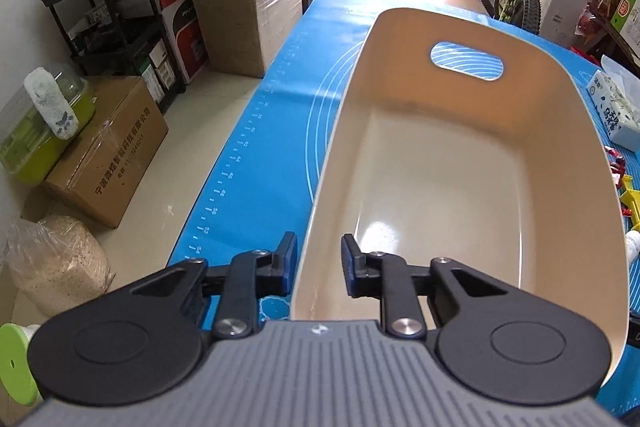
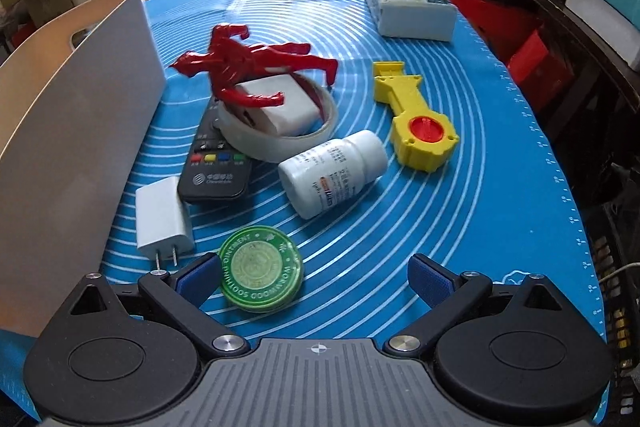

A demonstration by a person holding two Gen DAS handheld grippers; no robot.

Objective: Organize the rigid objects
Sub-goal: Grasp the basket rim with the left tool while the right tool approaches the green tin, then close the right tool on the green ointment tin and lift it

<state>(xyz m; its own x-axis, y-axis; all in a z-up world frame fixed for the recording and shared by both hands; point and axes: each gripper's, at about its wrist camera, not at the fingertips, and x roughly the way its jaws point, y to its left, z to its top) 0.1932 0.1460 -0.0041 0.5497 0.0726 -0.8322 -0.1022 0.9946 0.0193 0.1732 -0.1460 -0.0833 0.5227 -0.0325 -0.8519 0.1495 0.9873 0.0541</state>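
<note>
Left wrist: hand-held gripper (image 1: 319, 263) astride bin rim (image 1: 320, 187).

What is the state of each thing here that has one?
Bin: upright, empty.
Bottle: capped, on its side.
Tin: lid on, flat.
Tissue box: open, tissue sticking out.
Charger: unplugged, lying flat.
Figure: lying over the tape roll.
Left tongs: astride the bin's wall; grip unclear.
Right tongs: open, holding nothing.

One cream plastic bin (image 1: 460, 155); one red toy figure (image 2: 244, 67); one white pill bottle (image 2: 332, 173); one black remote control (image 2: 216, 163); one white charger plug (image 2: 162, 217).
</note>
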